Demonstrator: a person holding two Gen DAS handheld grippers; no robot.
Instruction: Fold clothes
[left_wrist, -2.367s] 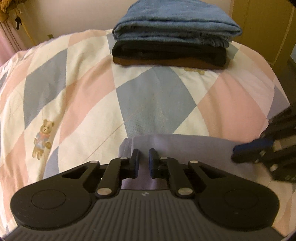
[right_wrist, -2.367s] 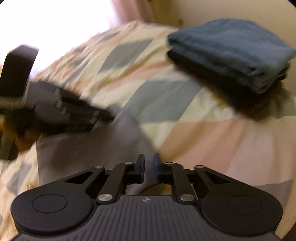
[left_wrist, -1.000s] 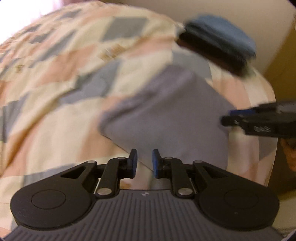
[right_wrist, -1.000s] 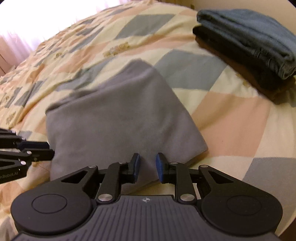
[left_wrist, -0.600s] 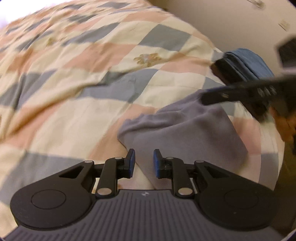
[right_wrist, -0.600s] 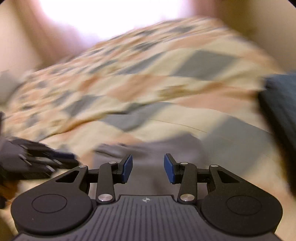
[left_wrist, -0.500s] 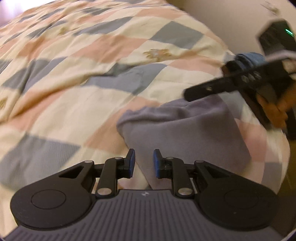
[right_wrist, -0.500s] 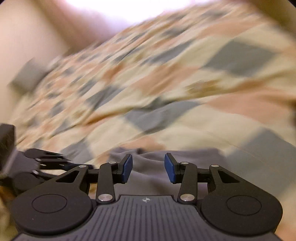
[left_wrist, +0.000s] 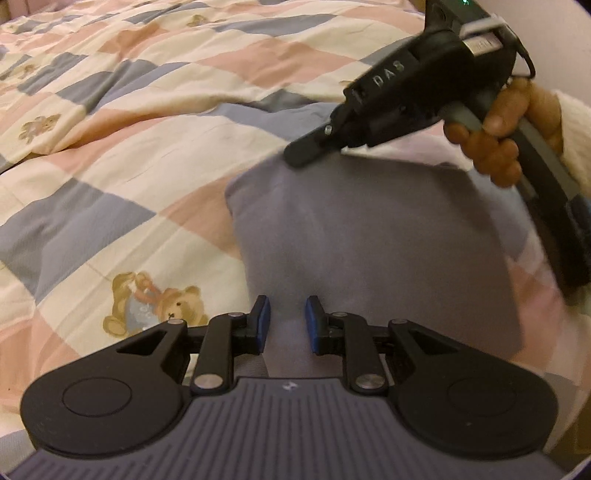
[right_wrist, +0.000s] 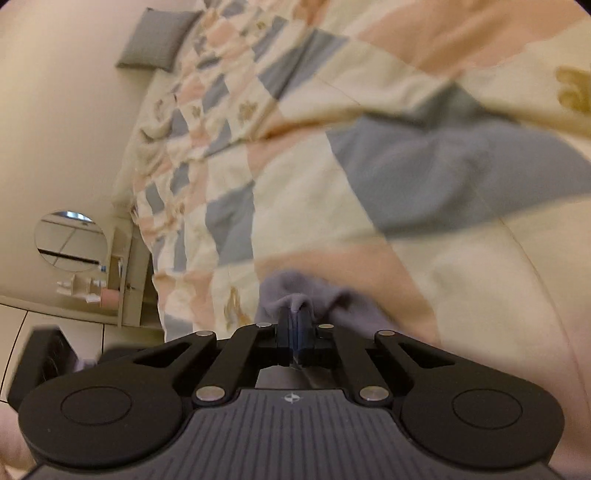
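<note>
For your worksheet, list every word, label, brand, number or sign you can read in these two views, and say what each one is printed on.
"DAS": raised letters on the black body of the right gripper, seen in the left wrist view.
Small emblem on the grey housing behind the left gripper: a symbol, not letters.
The same emblem shows in the right wrist view: no text.
Nothing readable on the quilt or the grey garment.

The left claw points steeply down, its blue pads a narrow gap apart, pressing on nothing. The right claw has just closed; its pads meet, pinching a thin fold of grey cloth. A hand in a pale sleeve grips the right claw's handle.
</note>
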